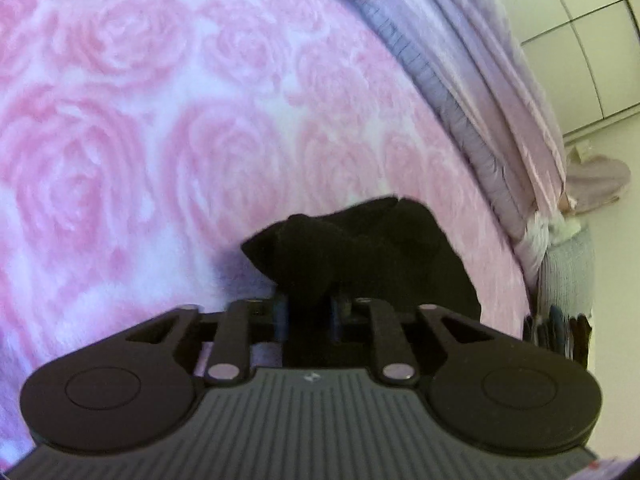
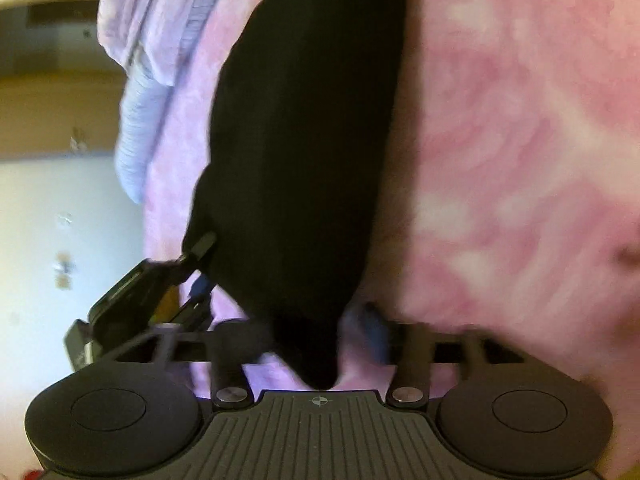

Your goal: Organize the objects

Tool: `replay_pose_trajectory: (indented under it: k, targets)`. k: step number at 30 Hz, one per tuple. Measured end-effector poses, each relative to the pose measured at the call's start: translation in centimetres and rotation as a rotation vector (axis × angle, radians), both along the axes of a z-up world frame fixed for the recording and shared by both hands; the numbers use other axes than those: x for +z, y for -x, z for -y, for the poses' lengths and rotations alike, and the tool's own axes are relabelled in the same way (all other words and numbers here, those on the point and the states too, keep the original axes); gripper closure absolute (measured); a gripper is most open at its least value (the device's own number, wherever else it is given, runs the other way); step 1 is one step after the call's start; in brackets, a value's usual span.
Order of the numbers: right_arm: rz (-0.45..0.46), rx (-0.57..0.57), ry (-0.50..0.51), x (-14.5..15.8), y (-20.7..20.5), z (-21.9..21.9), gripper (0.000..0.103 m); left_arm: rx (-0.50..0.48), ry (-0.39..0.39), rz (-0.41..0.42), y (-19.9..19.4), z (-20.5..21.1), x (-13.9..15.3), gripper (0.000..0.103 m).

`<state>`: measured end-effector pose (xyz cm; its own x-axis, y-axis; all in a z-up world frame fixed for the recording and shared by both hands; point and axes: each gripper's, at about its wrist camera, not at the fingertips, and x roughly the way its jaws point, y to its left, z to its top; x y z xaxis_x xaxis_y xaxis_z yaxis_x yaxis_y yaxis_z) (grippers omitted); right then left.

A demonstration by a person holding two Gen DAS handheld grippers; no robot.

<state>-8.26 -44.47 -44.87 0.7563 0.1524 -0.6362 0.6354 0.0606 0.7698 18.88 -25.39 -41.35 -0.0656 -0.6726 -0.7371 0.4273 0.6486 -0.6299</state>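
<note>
A black cloth item, like a sock point(image 1: 360, 252), lies over a pink rose-patterned blanket point(image 1: 160, 120). My left gripper point(image 1: 308, 308) is shut on one end of the black cloth. In the right wrist view the same black cloth point(image 2: 304, 140) stretches away up the frame. My right gripper point(image 2: 316, 344) looks shut on its near end, with one blue fingertip point(image 2: 372, 328) showing beside the cloth. The left gripper point(image 2: 200, 272) shows at the cloth's left edge, pinching it. The picture is blurred.
Folded lilac bedding point(image 1: 480, 80) lies along the blanket's far edge and shows again in the right wrist view point(image 2: 160, 40). A white wardrobe point(image 1: 592, 40) stands beyond. A pale floor point(image 2: 60, 220) lies left of the bed. A basket of items point(image 1: 560, 320) sits at the bed's corner.
</note>
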Motion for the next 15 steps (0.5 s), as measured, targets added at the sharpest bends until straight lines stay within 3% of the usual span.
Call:
replay_pose_trajectory:
  k: [3,6,10,11,12,14,15]
  targets:
    - [-0.020,-0.057,0.083,1.2,2.5,3.9,0.034,-0.003,-0.008,-0.026,1.0,-1.4,-0.1,0.069]
    - [-0.029,-0.128,0.128,0.8,3.7,8.4,0.031,0.067,0.023,-0.139,2.7,-3.6,-0.1,0.052]
    - [0.084,-0.173,0.056,-2.1,2.1,13.4,0.031,0.139,0.063,-0.270,5.0,-4.1,-1.3,0.053]
    - [0.094,-0.181,0.051,-2.6,1.5,14.1,0.040,0.144,0.072,-0.278,5.3,-3.8,-1.6,0.058]
    - [0.092,-0.176,0.055,-2.9,0.5,14.7,0.070,0.135,0.068,-0.269,5.4,-3.4,-1.7,0.070]
    - [0.053,-0.143,0.088,-3.1,-0.8,14.7,0.078,0.113,0.079,-0.249,4.8,-2.5,-1.8,0.088]
    - [0.044,-0.162,0.113,-2.8,-0.8,14.0,0.081,0.109,0.080,-0.242,4.5,-2.2,-1.6,0.092]
